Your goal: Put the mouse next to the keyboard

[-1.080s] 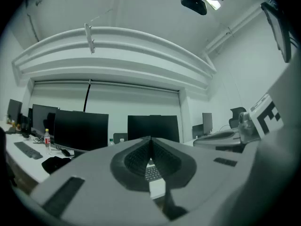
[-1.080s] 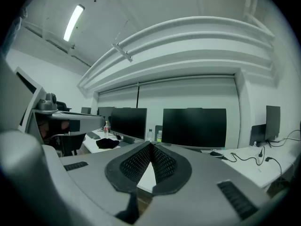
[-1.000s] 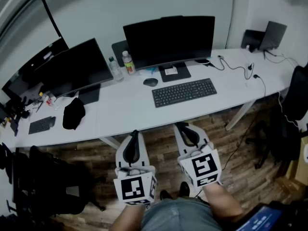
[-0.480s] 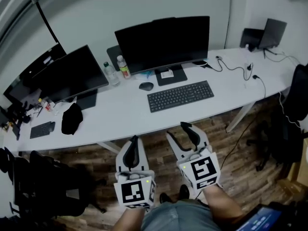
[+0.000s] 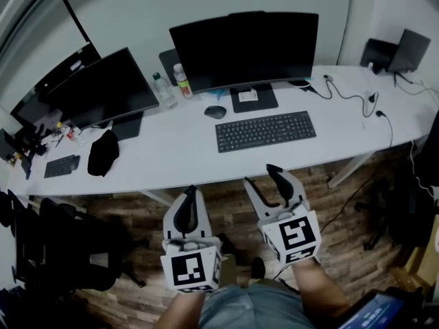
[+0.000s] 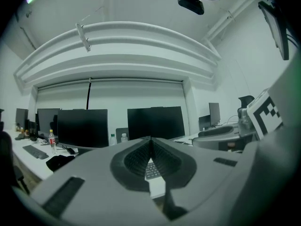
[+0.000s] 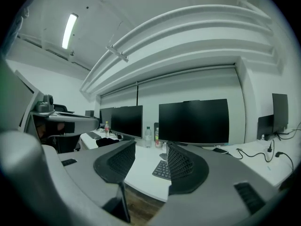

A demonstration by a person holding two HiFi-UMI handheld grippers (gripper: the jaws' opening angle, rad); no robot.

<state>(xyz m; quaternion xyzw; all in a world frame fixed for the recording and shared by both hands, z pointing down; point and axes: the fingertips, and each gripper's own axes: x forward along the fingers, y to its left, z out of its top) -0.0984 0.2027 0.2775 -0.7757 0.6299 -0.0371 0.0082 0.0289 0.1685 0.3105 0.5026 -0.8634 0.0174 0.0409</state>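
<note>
A dark mouse (image 5: 215, 112) lies on the white desk (image 5: 178, 156), left of and behind the black keyboard (image 5: 266, 130), close to the monitor stand (image 5: 254, 99). Both grippers hang in front of the desk's near edge, over the wooden floor and short of the mouse. My left gripper (image 5: 191, 190) is shut, its jaws meeting with nothing in them (image 6: 150, 140). My right gripper (image 5: 260, 175) is open and its jaws have just been opening; nothing is between them (image 7: 151, 145). Past the right jaws I see the keyboard (image 7: 162, 169).
Two dark monitors (image 5: 243, 46) (image 5: 103, 88) stand at the back with two bottles (image 5: 182, 84) between them. A black cloth (image 5: 103, 155) and a small keyboard (image 5: 60, 165) lie at the left. Cables (image 5: 350, 98) run at the right. A black chair (image 5: 62, 245) stands at the lower left.
The right gripper's jaws went from shut to open. Both grippers have shifted a little forward toward the desk. The mouse and keyboard have not been touched.
</note>
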